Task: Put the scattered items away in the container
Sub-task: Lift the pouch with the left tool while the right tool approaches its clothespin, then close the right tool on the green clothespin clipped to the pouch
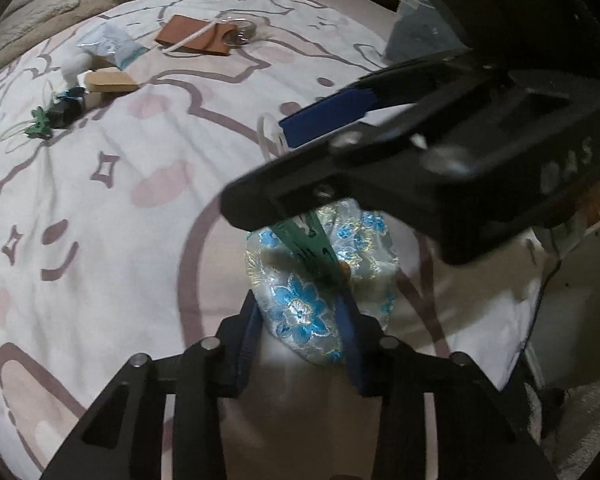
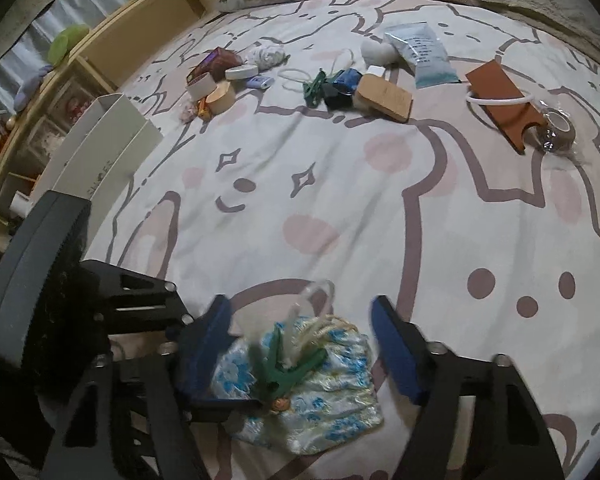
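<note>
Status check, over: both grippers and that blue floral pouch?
Left gripper shut on blue floral brocade pouch. Right gripper open, straddling it. Green plastic clip lies on pouch. White open box sits apart.

Raised letters reading "OAS", seen upside down, are showing on the black body of the right gripper (image 1: 320, 184), on its side toward the right edge of the left wrist view. The white cardboard box (image 2: 99, 148) standing at the left edge of the bed is carrying grey letters on its side that seem to be spelling "SHOES", though they are too faint to be sure. The clear packet (image 2: 422, 54) near the far edge of the bed is bearing dark printed lines, too small to be read.
</note>
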Demonstrator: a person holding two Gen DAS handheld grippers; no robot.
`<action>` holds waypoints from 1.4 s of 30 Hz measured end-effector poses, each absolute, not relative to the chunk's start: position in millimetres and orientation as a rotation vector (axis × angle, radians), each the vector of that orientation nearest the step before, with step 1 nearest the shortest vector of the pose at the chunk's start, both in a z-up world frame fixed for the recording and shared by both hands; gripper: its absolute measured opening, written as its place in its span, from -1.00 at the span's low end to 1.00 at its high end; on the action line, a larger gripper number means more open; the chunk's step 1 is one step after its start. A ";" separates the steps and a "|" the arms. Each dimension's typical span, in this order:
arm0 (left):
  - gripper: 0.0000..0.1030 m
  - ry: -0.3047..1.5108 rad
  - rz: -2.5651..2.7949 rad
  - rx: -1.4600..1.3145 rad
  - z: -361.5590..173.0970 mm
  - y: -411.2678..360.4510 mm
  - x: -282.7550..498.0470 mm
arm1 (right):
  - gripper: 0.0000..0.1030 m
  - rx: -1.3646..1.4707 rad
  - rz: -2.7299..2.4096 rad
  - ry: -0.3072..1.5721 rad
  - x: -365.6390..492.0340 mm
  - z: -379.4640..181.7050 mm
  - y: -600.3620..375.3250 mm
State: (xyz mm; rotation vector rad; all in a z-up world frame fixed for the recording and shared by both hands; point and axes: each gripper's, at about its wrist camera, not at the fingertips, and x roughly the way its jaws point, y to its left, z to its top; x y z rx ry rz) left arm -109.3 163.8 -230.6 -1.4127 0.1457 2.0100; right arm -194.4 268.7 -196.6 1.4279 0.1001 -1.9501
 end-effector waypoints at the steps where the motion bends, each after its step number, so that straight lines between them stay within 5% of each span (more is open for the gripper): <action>1: -0.36 0.145 1.996 -1.406 -230.2 165.3 -107.3 | 0.23 1.428 -1.944 0.113 -192.8 -195.8 267.6; 2: -0.38 0.150 1.985 -1.399 -229.9 167.1 -105.2 | 0.17 1.425 -1.938 0.126 -191.1 -195.5 266.3; 6: -0.38 0.163 1.968 -1.390 -230.3 171.1 -99.5 | -0.58 1.384 -1.932 0.209 -182.1 -192.0 260.7; 10: -0.38 0.093 1.955 -1.415 -231.7 166.0 -103.7 | -0.84 1.349 -1.945 0.208 -183.0 -184.4 263.8; 23: -0.38 0.081 1.978 -1.434 -228.0 157.4 -102.4 | -0.86 1.327 -2.092 0.164 -208.4 -164.0 299.6; 42: -0.38 0.062 1.977 -1.401 -223.8 165.6 -100.5 | -0.84 1.551 -1.870 -0.199 -200.7 -185.5 294.6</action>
